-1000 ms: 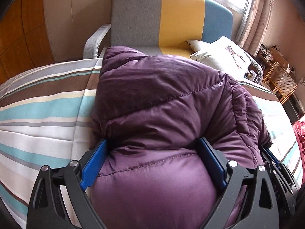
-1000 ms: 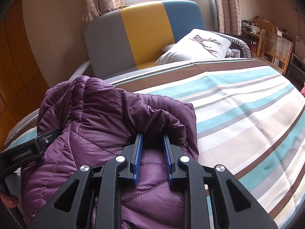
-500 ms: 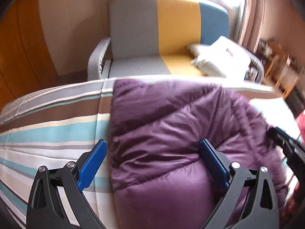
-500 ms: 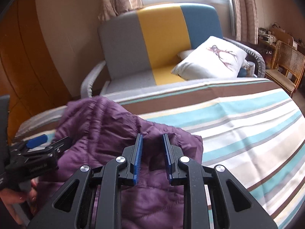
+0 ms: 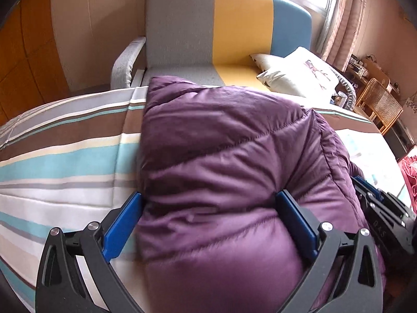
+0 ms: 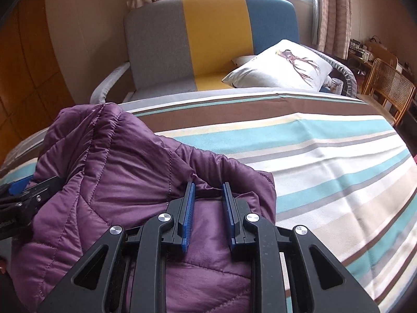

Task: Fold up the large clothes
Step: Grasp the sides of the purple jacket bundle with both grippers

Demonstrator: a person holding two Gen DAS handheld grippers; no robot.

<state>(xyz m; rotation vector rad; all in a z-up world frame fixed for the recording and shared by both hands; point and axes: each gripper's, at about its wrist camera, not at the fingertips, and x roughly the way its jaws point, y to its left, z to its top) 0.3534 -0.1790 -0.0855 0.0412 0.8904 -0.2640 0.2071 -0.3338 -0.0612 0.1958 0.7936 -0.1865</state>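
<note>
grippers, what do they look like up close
Both the left gripper and right gripper are matte black plastic frames with triangular cutouts and silver screw heads. Flat blue pads line the fingers. Faint pale lettering, unreadable, marks the right gripper's body in the left wrist view.

Two black gripper frames are seen. On the left gripper [image 5: 211, 219], long flat blue pads [image 5: 122, 225] are fitted to black fingers, and open triangular cut-outs are shown in the outer arms. Round silver screw heads [image 5: 327, 227] are set at the pivots, two on each side. The right gripper [image 6: 209, 217] is built alike, with ribbed blue pads [image 6: 188, 215] and four silver screws [image 6: 165, 217]. Pale lettering, too blurred to be read, is printed on the right gripper's side in the left wrist view.
</note>
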